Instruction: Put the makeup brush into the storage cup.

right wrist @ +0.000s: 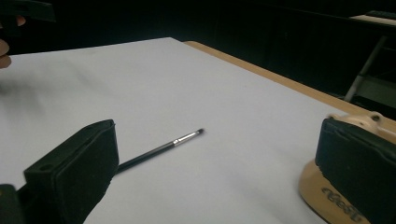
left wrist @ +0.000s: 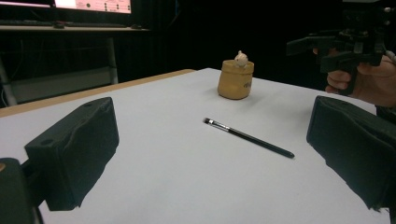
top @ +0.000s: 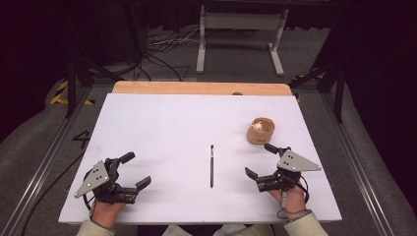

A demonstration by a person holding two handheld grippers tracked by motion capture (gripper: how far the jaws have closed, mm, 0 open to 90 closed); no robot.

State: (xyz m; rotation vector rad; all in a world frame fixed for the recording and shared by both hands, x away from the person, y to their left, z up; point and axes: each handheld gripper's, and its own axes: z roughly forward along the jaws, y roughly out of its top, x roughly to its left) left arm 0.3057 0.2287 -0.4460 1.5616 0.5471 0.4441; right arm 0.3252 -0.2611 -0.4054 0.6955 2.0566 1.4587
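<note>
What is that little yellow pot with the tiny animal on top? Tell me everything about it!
The small tan pot looks like a round, squat holder, perhaps ceramic, with dark lettering on its side. A pale little figure peeks over its rim. It stands upright on the white table, on the right side. Nothing grips it.

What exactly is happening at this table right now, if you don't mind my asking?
A person holds a pair of tongs in each hand, both open and empty. The left tongs and right tongs hover at the table's near edge. A thin black makeup brush lies untouched between them, and a tan holder stands just beyond the right tongs.
</note>
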